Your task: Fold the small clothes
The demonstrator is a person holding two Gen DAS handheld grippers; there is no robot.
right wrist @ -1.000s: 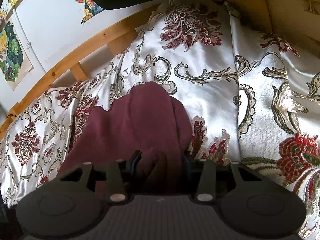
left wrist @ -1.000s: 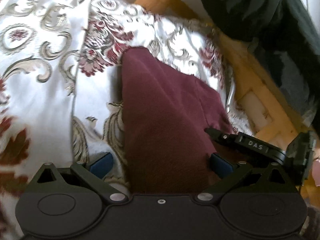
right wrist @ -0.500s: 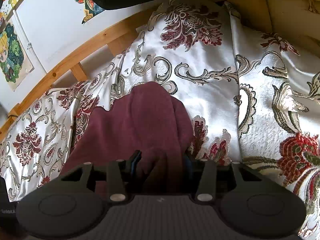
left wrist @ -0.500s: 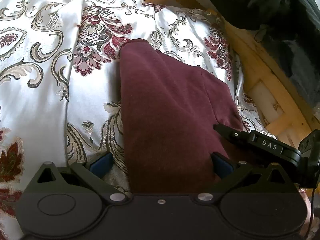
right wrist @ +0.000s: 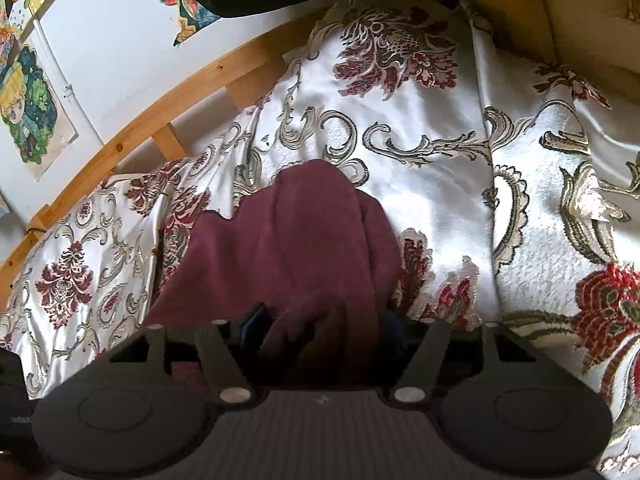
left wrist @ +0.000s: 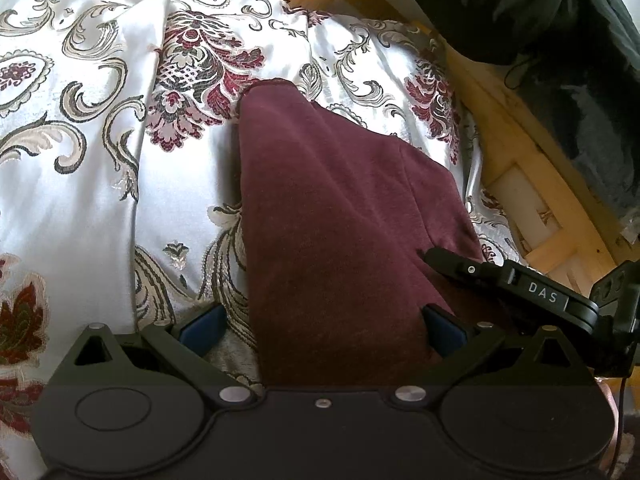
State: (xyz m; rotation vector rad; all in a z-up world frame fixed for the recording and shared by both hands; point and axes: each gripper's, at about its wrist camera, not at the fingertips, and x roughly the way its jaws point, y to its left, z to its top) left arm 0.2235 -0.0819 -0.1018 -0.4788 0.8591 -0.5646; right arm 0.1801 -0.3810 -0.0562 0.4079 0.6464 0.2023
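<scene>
A small maroon garment [left wrist: 336, 216] lies on a floral satin bedspread [left wrist: 100, 140]. My left gripper [left wrist: 322, 322] is open, its blue pads either side of the garment's near end, with cloth between them. The right gripper's finger [left wrist: 508, 280] shows at the garment's right edge in the left wrist view. In the right wrist view the garment [right wrist: 288, 236] stretches away from me. My right gripper [right wrist: 324, 328] is shut on a bunched fold of its near edge.
A wooden bed rail [left wrist: 536, 168] runs along the right in the left wrist view, with dark clothing [left wrist: 540, 12] beyond it. In the right wrist view a wooden rail [right wrist: 168, 116] and a wall with cartoon posters [right wrist: 28, 116] lie behind the bedspread [right wrist: 500, 160].
The left gripper's view has shifted, showing more of the bedspread beyond the garment. The right gripper stays shut on the garment and has barely moved.
</scene>
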